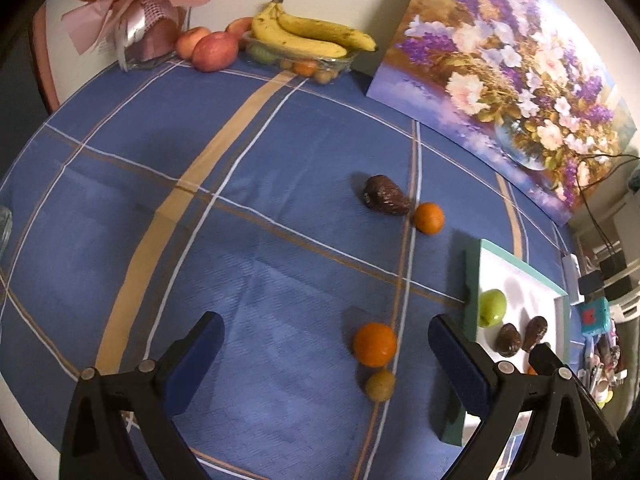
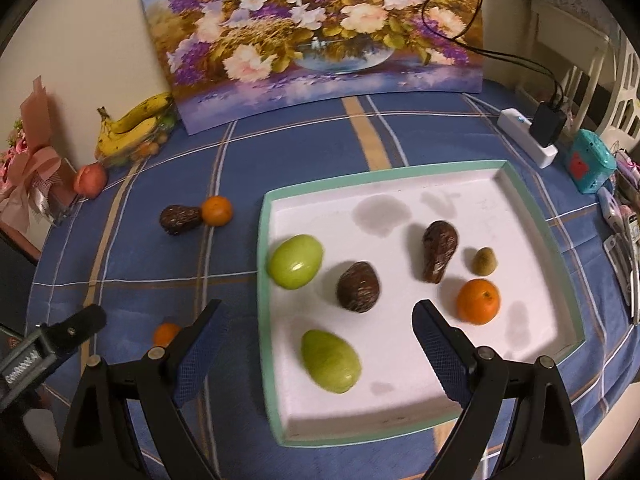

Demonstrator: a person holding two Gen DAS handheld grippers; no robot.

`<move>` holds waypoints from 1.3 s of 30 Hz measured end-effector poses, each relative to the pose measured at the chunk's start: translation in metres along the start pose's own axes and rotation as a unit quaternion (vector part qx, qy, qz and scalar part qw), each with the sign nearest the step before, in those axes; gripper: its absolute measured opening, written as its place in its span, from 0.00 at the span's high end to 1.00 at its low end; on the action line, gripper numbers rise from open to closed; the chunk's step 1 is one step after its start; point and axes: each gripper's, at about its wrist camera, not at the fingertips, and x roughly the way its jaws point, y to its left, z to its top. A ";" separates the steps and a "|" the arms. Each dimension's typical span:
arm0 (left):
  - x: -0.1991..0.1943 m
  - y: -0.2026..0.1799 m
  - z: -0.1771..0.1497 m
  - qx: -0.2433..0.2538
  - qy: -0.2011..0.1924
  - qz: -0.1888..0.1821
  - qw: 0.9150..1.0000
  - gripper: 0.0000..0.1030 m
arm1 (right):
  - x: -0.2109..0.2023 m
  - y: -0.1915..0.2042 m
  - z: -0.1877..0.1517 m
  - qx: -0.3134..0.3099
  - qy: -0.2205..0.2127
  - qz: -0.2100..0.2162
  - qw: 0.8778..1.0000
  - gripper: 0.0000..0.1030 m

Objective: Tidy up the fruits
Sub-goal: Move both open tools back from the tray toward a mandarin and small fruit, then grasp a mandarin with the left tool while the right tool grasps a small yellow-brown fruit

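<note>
A white tray with a teal rim (image 2: 400,168) holds two green fruits (image 2: 295,261), two dark avocados (image 2: 358,287), an orange (image 2: 478,301) and a small kiwi (image 2: 485,261). My right gripper (image 2: 318,354) is open and empty above the tray's near left part. My left gripper (image 1: 325,360) is open and empty over the blue cloth. An orange (image 1: 375,344) and a small kiwi (image 1: 380,385) lie between its fingers. Farther off lie a dark avocado (image 1: 384,195) and a small orange (image 1: 429,218). The tray (image 1: 472,276) shows at right.
A flower painting (image 2: 320,32) leans on the wall. Bananas (image 1: 308,32) on a clear box, apples (image 1: 214,51) and a pink bouquet (image 1: 136,12) stand at the far left corner. A power strip (image 2: 528,136), a teal gadget (image 2: 590,160) and clutter sit at right.
</note>
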 end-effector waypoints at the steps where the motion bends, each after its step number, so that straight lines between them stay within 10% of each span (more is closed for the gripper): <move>1: 0.002 0.003 0.000 -0.003 0.004 0.000 1.000 0.00 | 0.000 0.002 -0.001 0.001 0.000 0.000 1.000 0.10; 11: 0.033 0.001 -0.002 -0.002 0.058 0.012 0.998 0.02 | 0.008 0.000 -0.004 0.010 0.010 -0.012 1.000 0.10; 25: 0.061 -0.026 -0.008 0.038 0.115 -0.027 0.992 0.44 | 0.018 -0.008 -0.005 0.023 0.031 -0.010 0.999 0.10; 39: 0.073 -0.027 -0.006 0.017 0.136 -0.067 0.988 0.66 | 0.022 -0.008 -0.006 0.019 0.038 -0.016 0.999 0.10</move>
